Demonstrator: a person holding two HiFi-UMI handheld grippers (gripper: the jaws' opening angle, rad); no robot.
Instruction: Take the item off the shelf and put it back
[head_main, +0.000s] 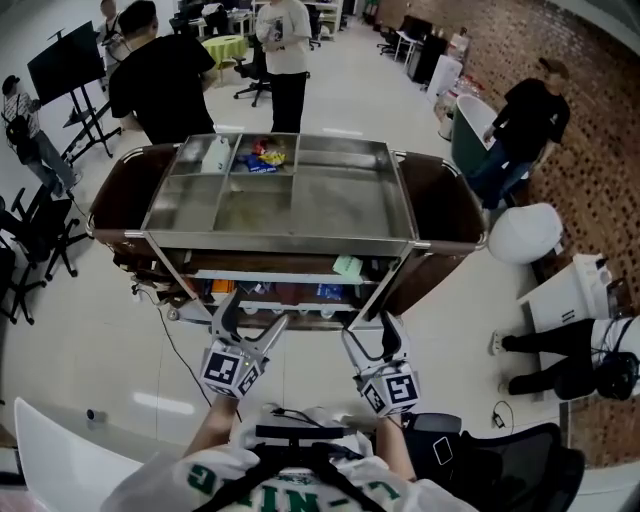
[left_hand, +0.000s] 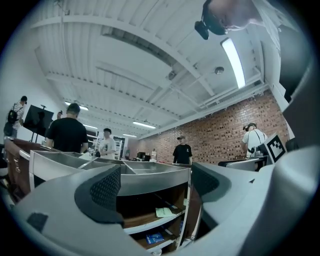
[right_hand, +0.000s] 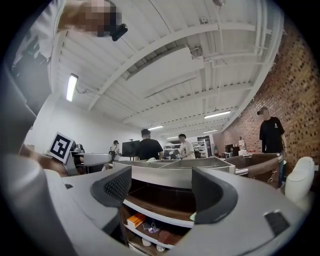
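Observation:
A wheeled cart (head_main: 440, 205) with a steel compartment tray on top stands in front of me, open shelves below. A pale green packet (head_main: 347, 266) lies on its upper shelf, also seen as the green packet (left_hand: 162, 212) in the left gripper view. A blue packet (left_hand: 154, 238) and an orange box (right_hand: 135, 220) lie on lower shelves. My left gripper (head_main: 252, 315) and right gripper (head_main: 372, 335) hover side by side just short of the shelf front, pointing level at it. Both are open with nothing between the jaws, as the left gripper (left_hand: 155, 190) and right gripper (right_hand: 162, 192) views show.
Colourful snack packets (head_main: 262, 157) sit in a far tray compartment. Two people (head_main: 160, 75) stand behind the cart, another person (head_main: 525, 125) at the right by the brick wall. A white seat (head_main: 525, 233) is at the right, a cable (head_main: 175, 345) on the floor at the left.

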